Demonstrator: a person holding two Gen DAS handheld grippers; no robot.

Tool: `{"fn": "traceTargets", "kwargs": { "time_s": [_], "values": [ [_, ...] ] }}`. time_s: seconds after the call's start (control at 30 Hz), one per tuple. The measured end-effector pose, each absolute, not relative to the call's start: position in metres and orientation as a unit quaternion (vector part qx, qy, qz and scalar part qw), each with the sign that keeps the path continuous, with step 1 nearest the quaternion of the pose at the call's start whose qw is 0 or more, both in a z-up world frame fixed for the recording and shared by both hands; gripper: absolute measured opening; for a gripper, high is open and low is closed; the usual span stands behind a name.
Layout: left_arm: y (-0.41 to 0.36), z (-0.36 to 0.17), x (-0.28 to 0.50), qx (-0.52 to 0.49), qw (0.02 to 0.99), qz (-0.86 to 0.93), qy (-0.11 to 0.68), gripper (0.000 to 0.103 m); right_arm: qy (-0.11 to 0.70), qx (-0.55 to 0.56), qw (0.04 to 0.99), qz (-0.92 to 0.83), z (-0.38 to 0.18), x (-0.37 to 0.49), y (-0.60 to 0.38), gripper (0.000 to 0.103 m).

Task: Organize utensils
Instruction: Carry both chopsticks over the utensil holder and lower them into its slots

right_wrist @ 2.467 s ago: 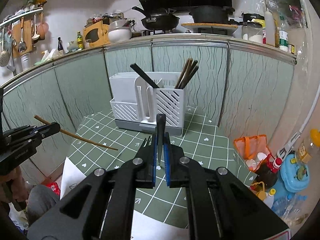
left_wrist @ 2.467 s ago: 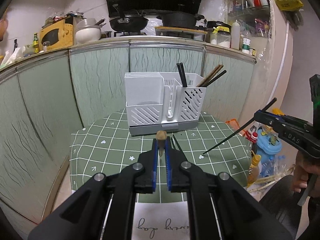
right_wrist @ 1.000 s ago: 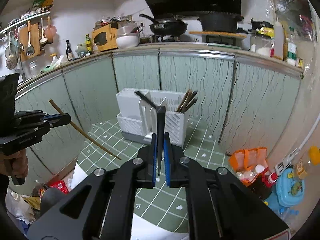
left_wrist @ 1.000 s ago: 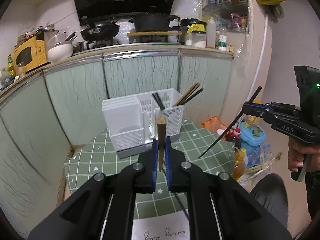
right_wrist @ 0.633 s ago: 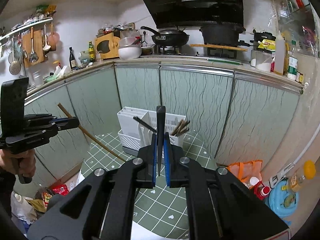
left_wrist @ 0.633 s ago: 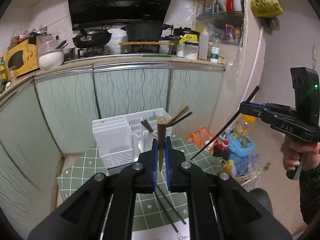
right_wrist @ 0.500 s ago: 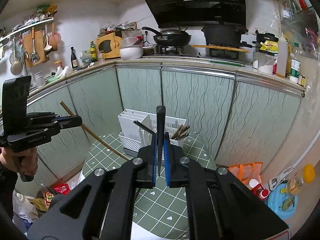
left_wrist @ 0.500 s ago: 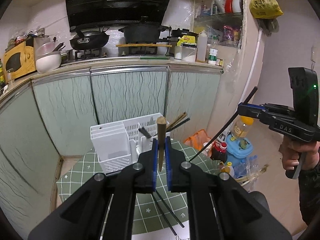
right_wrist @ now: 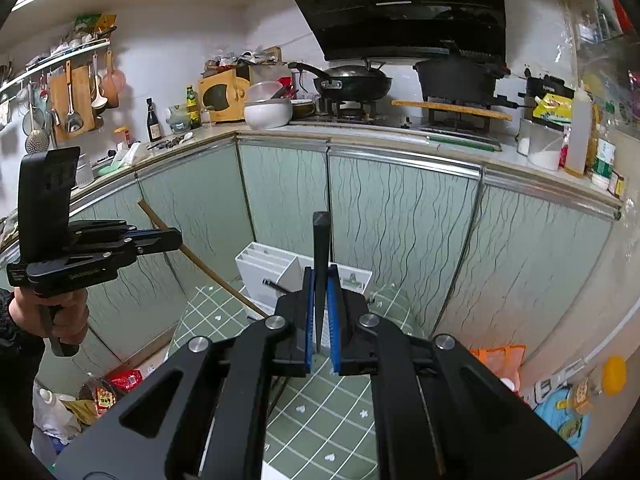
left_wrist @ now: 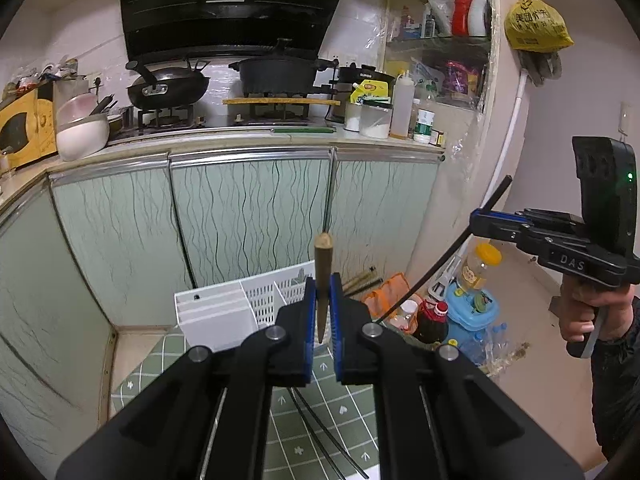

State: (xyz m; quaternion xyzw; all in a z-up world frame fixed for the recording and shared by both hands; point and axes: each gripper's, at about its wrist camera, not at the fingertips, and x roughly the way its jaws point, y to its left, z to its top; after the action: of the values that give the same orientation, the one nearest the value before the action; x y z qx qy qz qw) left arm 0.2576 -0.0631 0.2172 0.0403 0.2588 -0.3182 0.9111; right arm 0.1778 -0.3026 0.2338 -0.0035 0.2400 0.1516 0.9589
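Two chopsticks are held in the air above the table, one per gripper: a brown chopstick (left_wrist: 322, 276) is clamped upright in the closed jaws of the left gripper (left_wrist: 322, 322), and a black chopstick (right_wrist: 321, 268) is pinched likewise by the right gripper (right_wrist: 321, 320). Two more black chopsticks (left_wrist: 320, 432) are seen lying on the green checked tablecloth (left_wrist: 352, 412). Beyond the jaws one white utensil rack (left_wrist: 224, 312) is partly hidden, with cabinets (left_wrist: 248, 216) behind.
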Motion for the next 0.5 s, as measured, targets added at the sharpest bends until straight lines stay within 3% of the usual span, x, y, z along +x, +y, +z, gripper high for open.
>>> {"fn": "traceTargets", "kwargs": {
  "time_s": [0.5],
  "values": [
    [-0.082,0.218,0.328,0.044,0.915,-0.310,0.256,0.008,0.229,0.018,0.960,0.157,0.233,0.255,-0.322,0.006]
  ]
}}
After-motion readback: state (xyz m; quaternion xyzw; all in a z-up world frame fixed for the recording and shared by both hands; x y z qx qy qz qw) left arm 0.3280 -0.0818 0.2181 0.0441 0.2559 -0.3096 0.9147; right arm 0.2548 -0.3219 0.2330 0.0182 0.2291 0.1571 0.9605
